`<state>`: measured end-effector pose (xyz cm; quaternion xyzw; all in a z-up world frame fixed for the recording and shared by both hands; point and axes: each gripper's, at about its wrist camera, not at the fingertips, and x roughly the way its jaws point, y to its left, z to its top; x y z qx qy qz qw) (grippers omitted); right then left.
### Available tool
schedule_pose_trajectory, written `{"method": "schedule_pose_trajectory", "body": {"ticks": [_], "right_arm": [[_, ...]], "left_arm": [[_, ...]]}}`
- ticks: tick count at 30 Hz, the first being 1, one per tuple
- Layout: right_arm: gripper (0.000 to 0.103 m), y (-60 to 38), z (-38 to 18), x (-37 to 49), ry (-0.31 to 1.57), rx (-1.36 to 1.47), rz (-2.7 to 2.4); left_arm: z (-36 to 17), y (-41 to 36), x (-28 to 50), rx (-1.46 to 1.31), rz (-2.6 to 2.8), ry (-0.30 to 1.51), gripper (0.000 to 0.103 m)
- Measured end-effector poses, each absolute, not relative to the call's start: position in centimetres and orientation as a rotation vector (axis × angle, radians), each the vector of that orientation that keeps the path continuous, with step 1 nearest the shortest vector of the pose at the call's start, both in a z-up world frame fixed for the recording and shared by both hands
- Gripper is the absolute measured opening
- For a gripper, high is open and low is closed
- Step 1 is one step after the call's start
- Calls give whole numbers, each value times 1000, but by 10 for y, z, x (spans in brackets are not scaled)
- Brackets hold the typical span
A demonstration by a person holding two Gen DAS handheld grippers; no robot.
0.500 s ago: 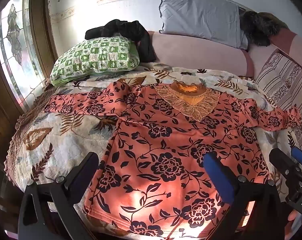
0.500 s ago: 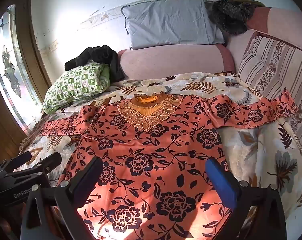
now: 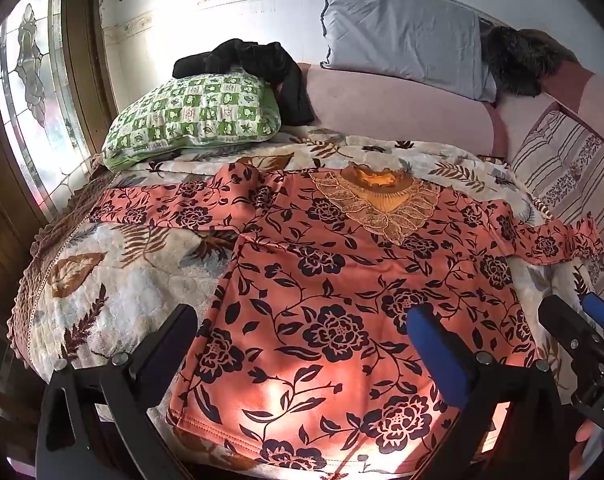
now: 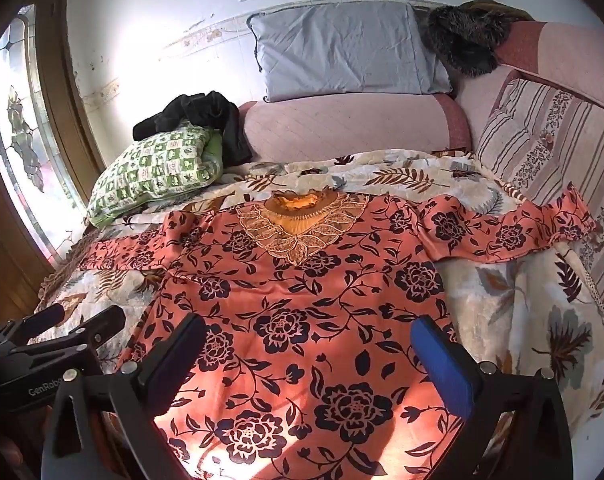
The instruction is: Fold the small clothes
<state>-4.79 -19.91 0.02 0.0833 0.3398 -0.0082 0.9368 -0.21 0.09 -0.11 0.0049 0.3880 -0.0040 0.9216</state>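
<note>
A salmon-pink top [image 3: 342,280] [image 4: 302,300] with a black flower print and a lace collar lies flat on the bed, front up, both sleeves stretched out sideways. My left gripper [image 3: 302,328] hovers wide open above the shirt's lower left part, nothing between its fingers. Over the lower middle of the shirt my right gripper [image 4: 308,336] also stands wide open and holds nothing. Each gripper shows at the edge of the other's view: the right gripper [image 3: 582,328] and the left gripper [image 4: 81,320].
A leaf-patterned blanket [image 3: 121,272] covers the bed. At the head lie a green checked pillow [image 3: 197,112], a black garment [image 3: 261,64], a grey pillow [image 3: 402,32] and a pink bolster [image 4: 350,128]. A striped cushion [image 4: 550,140] is on the right, a stained-glass window [image 3: 25,80] on the left.
</note>
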Motion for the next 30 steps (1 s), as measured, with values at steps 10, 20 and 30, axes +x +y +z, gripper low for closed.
{"method": "schedule_pose_trajectory", "body": {"ticks": [10, 20, 30], "right_arm": [[103, -199, 9, -49, 689, 170, -17], [103, -198, 6, -48, 686, 161, -15], [103, -198, 6, -48, 684, 162, -13]], "left_arm": [[3, 1, -4, 7, -6, 795, 103], [2, 3, -4, 2, -12, 796, 103], [1, 4, -5, -2, -13, 798, 103]]}}
